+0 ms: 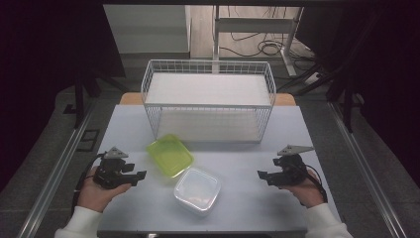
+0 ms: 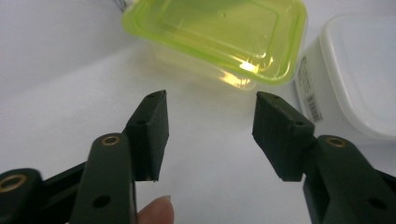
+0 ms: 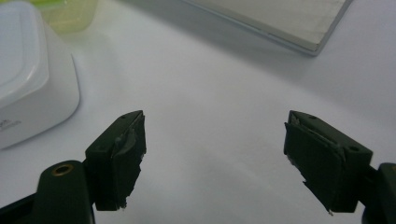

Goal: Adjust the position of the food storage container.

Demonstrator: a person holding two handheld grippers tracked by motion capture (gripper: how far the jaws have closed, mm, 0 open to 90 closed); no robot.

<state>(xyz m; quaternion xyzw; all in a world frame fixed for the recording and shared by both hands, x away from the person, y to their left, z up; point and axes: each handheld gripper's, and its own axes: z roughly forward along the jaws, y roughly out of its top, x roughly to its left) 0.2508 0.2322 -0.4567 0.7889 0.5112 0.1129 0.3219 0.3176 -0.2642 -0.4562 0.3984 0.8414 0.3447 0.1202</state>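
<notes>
Containers: two lying mid-table, one green container touching one white lidded container | rack: one white wire basket standing behind them | left gripper: jaws gaping wide, gripping nothing, facing green container | right gripper: jaws gaping wide, gripping nothing

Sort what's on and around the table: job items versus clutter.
Likely job items:
green lidded container
white lidded container
white wire basket rack
left gripper, open
right gripper, open

Lying about:
floor cables
</notes>
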